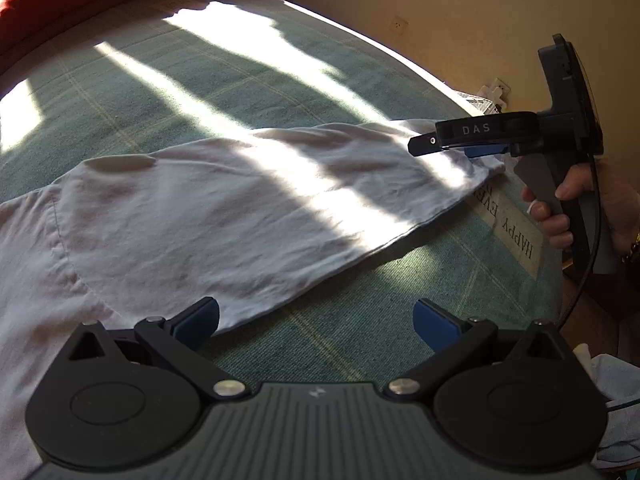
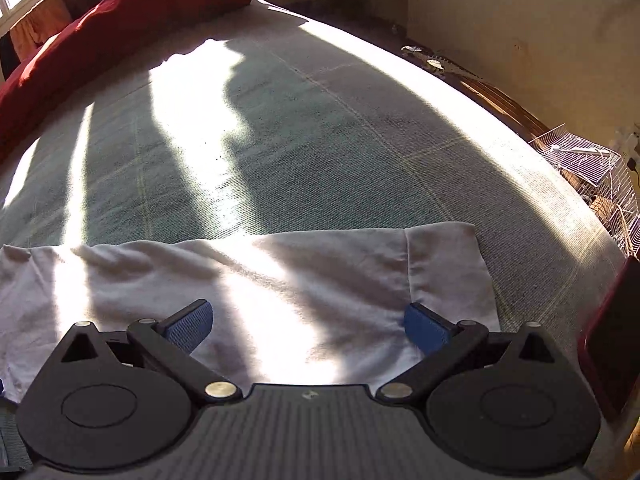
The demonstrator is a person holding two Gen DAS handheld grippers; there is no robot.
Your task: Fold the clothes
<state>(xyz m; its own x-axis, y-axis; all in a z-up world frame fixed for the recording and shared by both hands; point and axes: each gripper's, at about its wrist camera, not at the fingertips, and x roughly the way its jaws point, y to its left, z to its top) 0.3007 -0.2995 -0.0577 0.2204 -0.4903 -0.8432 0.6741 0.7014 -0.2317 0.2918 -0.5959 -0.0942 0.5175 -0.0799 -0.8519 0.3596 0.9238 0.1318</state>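
Your left gripper (image 1: 316, 320) sits at the bottom of its own view with its blue-padded fingers spread wide, released and holding nothing; the left pad lies over the near hem of the white garment (image 1: 224, 216) and the right pad over bare green bedcover (image 1: 248, 80).

The white garment lies flat across the middle of that frame, running from the lower left up to the right, crossed by bands of sunlight.

At the right edge of that view your right hand (image 1: 580, 208) wraps the grey handle, fingers curled round its front, with the right gripper (image 1: 444, 146) pointing left, roughly level, over the far corner of the garment.

In the right wrist view that gripper's fingers stand wide apart at the bottom of the frame, just above the cloth, unclenched and empty.

A red blanket (image 2: 132, 12) bunches in the upper left, and a white wire rack (image 2: 592, 168) stands at the right edge.
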